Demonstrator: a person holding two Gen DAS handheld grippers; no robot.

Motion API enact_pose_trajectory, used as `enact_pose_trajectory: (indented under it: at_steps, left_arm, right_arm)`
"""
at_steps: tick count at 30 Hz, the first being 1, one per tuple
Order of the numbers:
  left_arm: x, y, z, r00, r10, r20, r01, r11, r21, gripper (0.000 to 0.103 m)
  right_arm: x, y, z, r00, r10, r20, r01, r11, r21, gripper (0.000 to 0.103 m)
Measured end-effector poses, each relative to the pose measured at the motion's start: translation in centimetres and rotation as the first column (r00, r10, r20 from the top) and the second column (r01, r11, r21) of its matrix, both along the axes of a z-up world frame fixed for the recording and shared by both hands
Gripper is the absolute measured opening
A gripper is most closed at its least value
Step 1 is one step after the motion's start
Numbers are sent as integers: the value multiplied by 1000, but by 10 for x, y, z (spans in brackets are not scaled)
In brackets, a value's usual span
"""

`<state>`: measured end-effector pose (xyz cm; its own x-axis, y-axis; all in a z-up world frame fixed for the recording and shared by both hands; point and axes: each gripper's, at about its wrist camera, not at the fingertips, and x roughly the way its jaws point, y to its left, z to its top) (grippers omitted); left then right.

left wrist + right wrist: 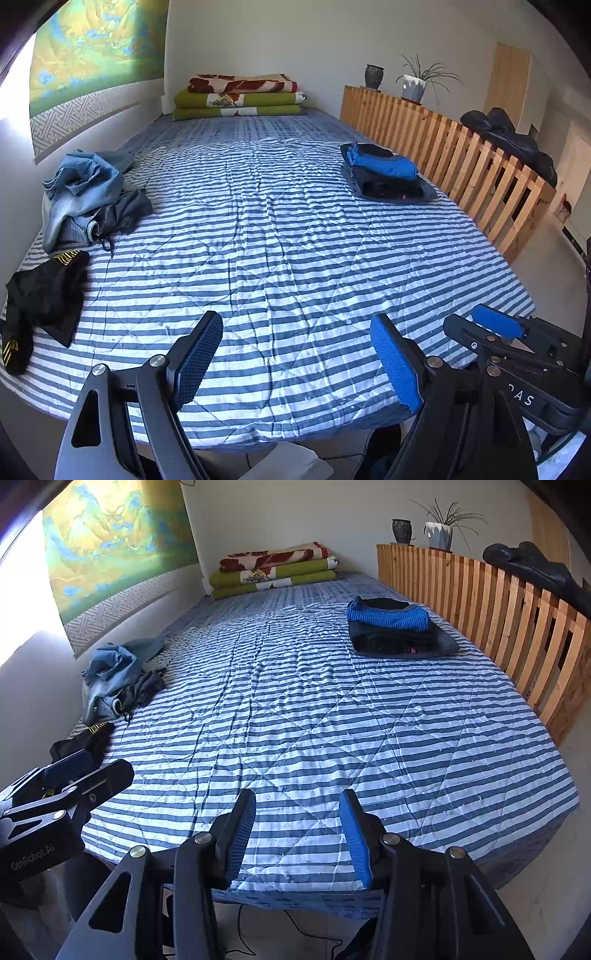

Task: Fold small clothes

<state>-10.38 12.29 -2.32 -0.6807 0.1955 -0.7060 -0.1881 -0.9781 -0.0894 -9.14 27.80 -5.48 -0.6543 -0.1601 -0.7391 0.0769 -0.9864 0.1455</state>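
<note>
A crumpled heap of blue denim and grey clothes (pixel 86 195) (pixel 116 675) lies at the left edge of the striped bed (pixel 280 236) (pixel 332 716). Nearer, also at the left, lies a black garment with gold print (pixel 44 299) (pixel 88 740). A folded stack with a bright blue piece on top (pixel 384 171) (pixel 395 627) sits at the right by the railing. My left gripper (pixel 295 332) hovers open over the bed's near edge, holding nothing. My right gripper (pixel 297 805) is open and holds nothing too; it shows in the left wrist view (pixel 495 325).
A slatted wooden railing (pixel 443 147) (pixel 498 602) runs along the right side, with a dark garment (pixel 513 140) draped over it and two pots (pixel 412 86) on its ledge. Folded blankets (pixel 240 98) (pixel 275 568) lie at the far end. A wall borders the left.
</note>
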Motion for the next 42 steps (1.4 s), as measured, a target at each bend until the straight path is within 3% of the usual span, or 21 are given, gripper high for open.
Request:
enact_pose_trajectory:
  at_steps: [42]
  left_arm:
    - [-6, -1, -10, 1000, 0, 19, 0, 1000, -1, 85]
  right_arm:
    - [-5, -3, -8, 1000, -4, 28, 4, 1000, -3, 43]
